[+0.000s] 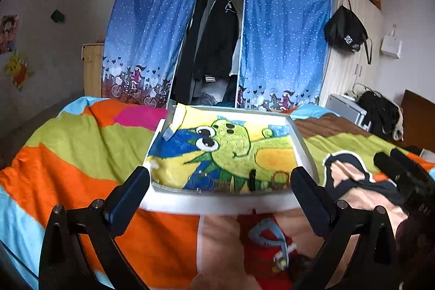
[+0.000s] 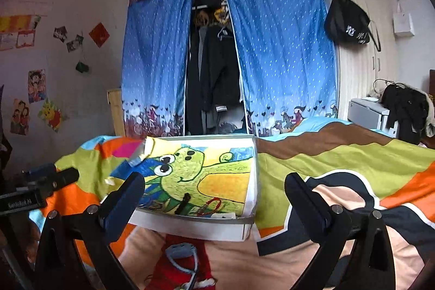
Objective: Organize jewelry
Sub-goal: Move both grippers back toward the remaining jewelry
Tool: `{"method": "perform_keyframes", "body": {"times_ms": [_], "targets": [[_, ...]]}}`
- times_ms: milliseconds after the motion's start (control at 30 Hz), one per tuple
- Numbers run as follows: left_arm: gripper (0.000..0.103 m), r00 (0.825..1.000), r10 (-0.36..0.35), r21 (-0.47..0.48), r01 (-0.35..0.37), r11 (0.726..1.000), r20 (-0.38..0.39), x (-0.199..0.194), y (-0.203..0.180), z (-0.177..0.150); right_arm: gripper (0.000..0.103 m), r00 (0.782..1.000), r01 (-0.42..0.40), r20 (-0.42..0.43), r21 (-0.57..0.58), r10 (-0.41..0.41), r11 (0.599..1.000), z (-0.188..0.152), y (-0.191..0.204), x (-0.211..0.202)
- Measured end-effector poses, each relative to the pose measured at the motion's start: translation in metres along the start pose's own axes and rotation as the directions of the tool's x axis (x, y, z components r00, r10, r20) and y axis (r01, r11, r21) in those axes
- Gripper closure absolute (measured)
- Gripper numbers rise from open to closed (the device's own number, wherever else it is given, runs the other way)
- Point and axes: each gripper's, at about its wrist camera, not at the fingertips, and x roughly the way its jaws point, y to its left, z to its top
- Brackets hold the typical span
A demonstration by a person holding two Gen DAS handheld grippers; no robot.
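Broadly, a bed spread with a colourful blanket (image 1: 81, 148) fills the scene, a blue curtained wardrobe (image 1: 152, 31) standing at the far side. On the blanket rests a shallow white tray (image 1: 217, 204) lined with a cartoon drawing (image 1: 233, 146). Small jewelry lies along the tray's near edge: a red bracelet (image 1: 280, 178) at right, a dark slim piece (image 1: 252, 178) just left of it. The left gripper (image 1: 220, 181) hovers at the tray's near rim, jaws spread and empty; the right gripper (image 2: 214, 189), likewise spread and empty, straddles the tray's near right corner.
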Motion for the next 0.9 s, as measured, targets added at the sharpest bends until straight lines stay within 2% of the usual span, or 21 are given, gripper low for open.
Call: {"method": "perform_keyframes", "body": {"times_ms": [200, 467, 633, 733, 900], "targets": [[0.002, 0.997, -0.042, 0.030, 0.044, 0.999, -0.060, -0.042, 0.002, -0.032, 0.000, 1.000, -0.011, 0.004, 0.004, 0.011, 1.000, -0.015, 0.013, -0.044], [0.002, 0.995, 0.000, 0.073, 0.007, 0.997, -0.101, -0.083, 0.015, -0.084, 0.000, 1.000, -0.007, -0.028, 0.007, 0.007, 1.000, -0.053, 0.028, -0.088], [0.002, 0.991, 0.010, 0.053, -0.003, 0.999, -0.135, -0.095, 0.025, -0.111, 0.000, 0.998, 0.010, -0.068, 0.002, -0.009, 1.000, -0.081, 0.035, -0.100], [0.002, 0.989, 0.021, 0.064, -0.011, 0.998, -0.149, -0.097, 0.027, -0.123, 0.000, 0.993, 0.009, -0.121, 0.002, -0.009, 1.000, -0.099, 0.038, -0.100], [0.002, 0.975, 0.012, 0.055, 0.001, 0.998, -0.223, -0.089, 0.028, -0.147, 0.000, 0.981, 0.012, -0.195, 0.013, -0.009, 1.000, -0.124, 0.034, -0.095]]}}
